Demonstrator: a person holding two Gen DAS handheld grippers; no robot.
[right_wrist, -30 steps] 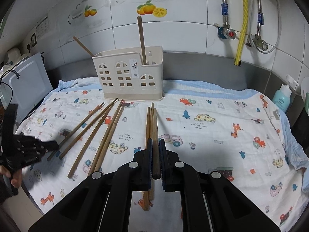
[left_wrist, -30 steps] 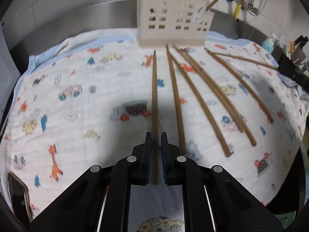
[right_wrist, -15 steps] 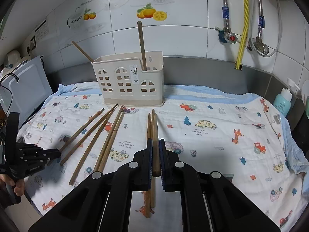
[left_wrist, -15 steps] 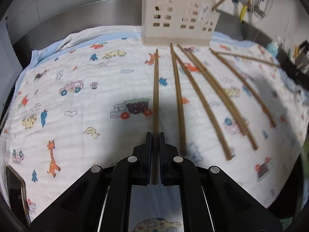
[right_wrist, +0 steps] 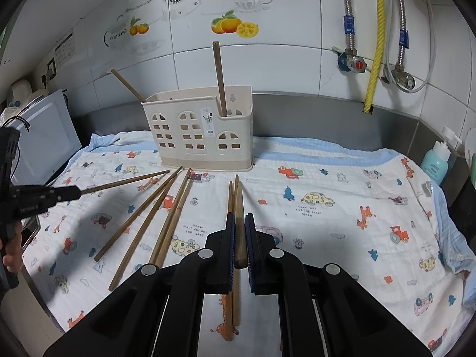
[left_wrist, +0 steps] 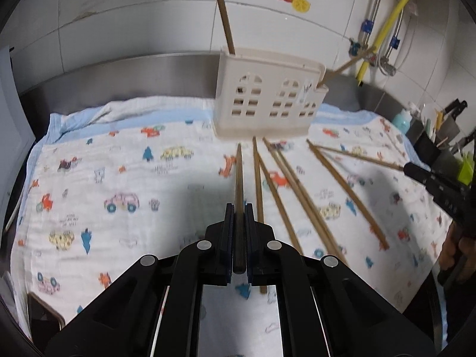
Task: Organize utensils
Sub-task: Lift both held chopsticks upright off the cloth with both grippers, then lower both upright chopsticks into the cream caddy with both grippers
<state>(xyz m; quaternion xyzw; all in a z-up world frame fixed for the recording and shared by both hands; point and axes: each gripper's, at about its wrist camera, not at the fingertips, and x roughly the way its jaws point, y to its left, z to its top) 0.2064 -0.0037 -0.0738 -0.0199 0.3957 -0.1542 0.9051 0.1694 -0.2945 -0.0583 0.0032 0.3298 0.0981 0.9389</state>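
Two chopsticks point(right_wrist: 232, 282) under right tongs point(right_wrist: 239, 238), unseen from left view

White glossy wall tiles point(right_wrist: 297, 68) carry fruit stickers point(right_wrist: 233, 26). Below them runs a steel backsplash point(right_wrist: 327, 113). On the right, a yellow hose point(right_wrist: 375, 38) and braided metal pipes point(right_wrist: 346, 15) drop to valves point(right_wrist: 357, 65). A cartoon-printed cloth point(right_wrist: 342, 208) covers the desk. A white appliance point(right_wrist: 44, 136) stands at the left and a teal bottle point(right_wrist: 435, 163) at the right.
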